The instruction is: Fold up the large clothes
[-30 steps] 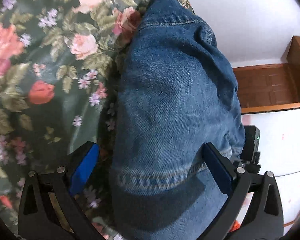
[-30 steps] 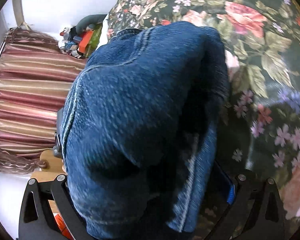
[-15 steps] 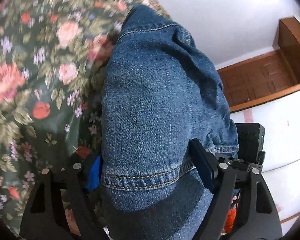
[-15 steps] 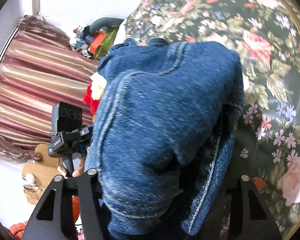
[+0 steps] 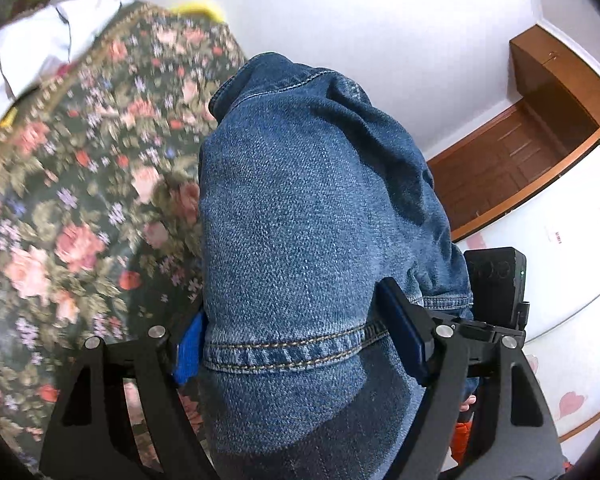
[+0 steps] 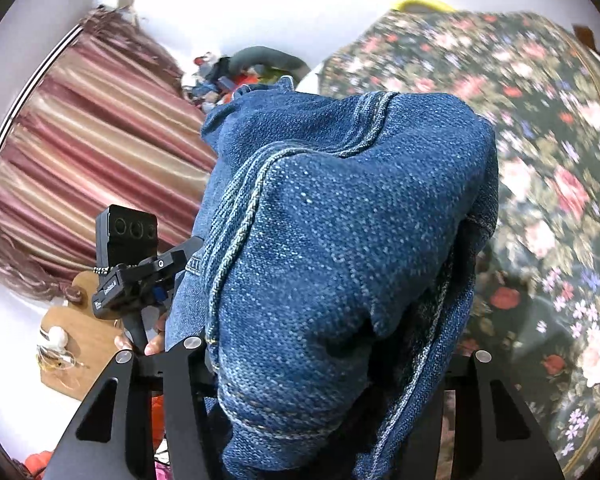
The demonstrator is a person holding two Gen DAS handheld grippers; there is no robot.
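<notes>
A pair of blue denim jeans (image 5: pixel 300 220) hangs bunched over a dark floral bedspread (image 5: pixel 80 200). My left gripper (image 5: pixel 296 336) is shut on a stitched hem of the jeans, with its blue pads (image 5: pixel 188 346) pressed against both sides of the thick fold. In the right wrist view the same jeans (image 6: pixel 340 240) fill the space between the fingers of my right gripper (image 6: pixel 324 360). Its jaws are closing on the bundle, and denim hides the pads. The left gripper (image 6: pixel 140 276) shows beside the cloth, with a hand on its handle.
The floral bedspread (image 6: pixel 540 160) lies below and to one side. A white cloth (image 5: pixel 32 52) lies at its far edge. A brown wooden cabinet (image 5: pixel 500 168) stands against the white wall. A striped curtain (image 6: pixel 80 152), a cluttered pile (image 6: pixel 228 72) and a wooden board (image 6: pixel 84 332) are on the other side.
Both grippers went from wide open to closed on the jeans and rose with them. The bedspread has dropped away, and more of the wall and room shows.
</notes>
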